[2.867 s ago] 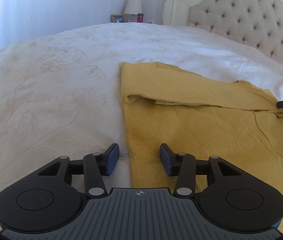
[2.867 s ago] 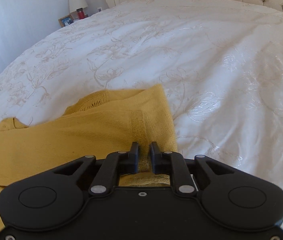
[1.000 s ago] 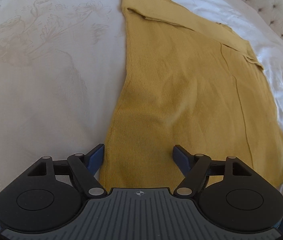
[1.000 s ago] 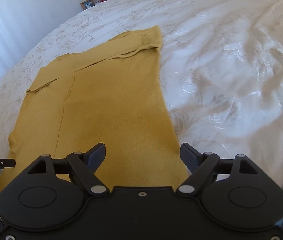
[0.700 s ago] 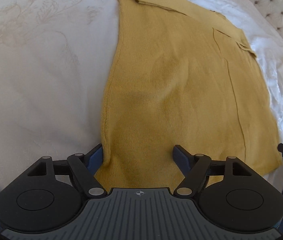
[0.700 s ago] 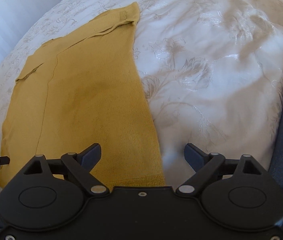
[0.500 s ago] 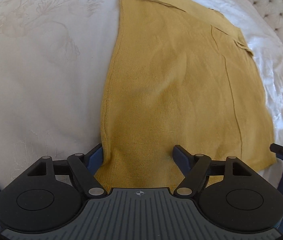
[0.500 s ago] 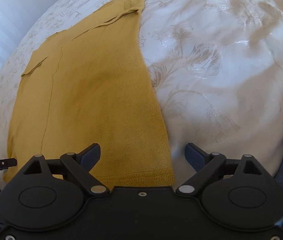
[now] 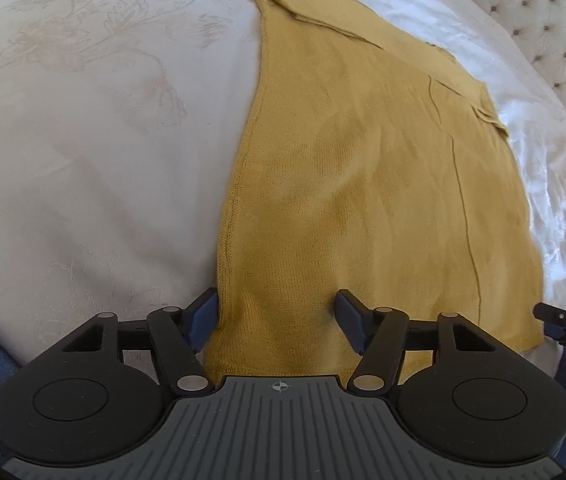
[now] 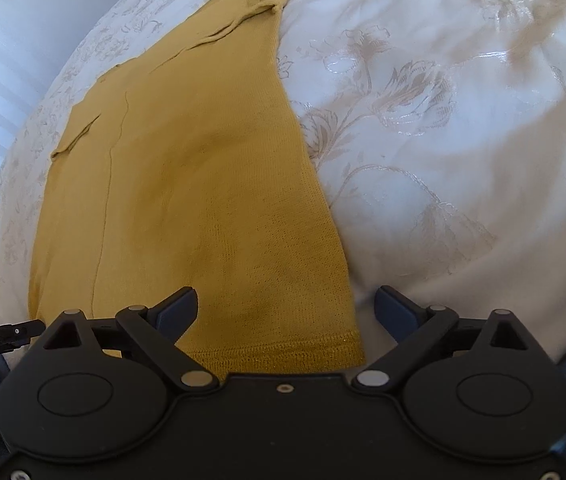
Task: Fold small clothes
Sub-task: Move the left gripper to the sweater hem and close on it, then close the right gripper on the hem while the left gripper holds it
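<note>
A mustard-yellow knit garment (image 9: pixel 363 184) lies flat on the white bed, its far end folded over and its hem at the near edge. It also shows in the right wrist view (image 10: pixel 203 184). My left gripper (image 9: pixel 277 320) is open over the hem's left corner, the garment's left edge running beside its left finger. My right gripper (image 10: pixel 287 308) is open wide over the hem's right corner, the garment's right edge between its fingers. Neither holds cloth. The right gripper's tip shows in the left wrist view (image 9: pixel 563 320); the left gripper's tip shows in the right wrist view (image 10: pixel 7 330).
The white floral bedspread (image 9: pixel 83 140) spreads to the left of the garment and to its right (image 10: pixel 463 140). A tufted headboard (image 9: pixel 543 28) stands at the far right. The bed's near edge runs just below the hem.
Both grippers let go of the folded top and drew back to the near hem, now open. In the last half second they only shifted slightly closer to the hem.
</note>
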The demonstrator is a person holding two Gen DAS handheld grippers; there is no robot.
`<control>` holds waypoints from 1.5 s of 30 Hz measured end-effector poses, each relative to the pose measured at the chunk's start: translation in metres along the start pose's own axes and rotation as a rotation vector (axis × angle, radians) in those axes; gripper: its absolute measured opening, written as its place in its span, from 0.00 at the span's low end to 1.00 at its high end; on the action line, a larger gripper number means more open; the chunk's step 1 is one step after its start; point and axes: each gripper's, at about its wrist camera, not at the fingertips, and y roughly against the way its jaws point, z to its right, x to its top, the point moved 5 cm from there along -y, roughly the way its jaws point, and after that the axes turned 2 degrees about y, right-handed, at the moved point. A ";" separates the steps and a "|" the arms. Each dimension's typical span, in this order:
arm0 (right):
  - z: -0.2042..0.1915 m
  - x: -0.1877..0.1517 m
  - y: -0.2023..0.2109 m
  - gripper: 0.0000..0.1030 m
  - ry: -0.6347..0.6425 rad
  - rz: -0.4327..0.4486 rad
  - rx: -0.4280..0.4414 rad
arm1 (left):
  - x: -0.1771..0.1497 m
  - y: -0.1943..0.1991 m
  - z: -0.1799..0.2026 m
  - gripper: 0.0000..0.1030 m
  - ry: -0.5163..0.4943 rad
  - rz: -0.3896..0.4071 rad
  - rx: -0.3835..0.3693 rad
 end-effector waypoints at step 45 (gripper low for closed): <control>-0.026 0.050 0.057 0.13 -0.033 0.300 0.255 | 0.057 0.058 0.002 0.06 0.157 0.260 -0.242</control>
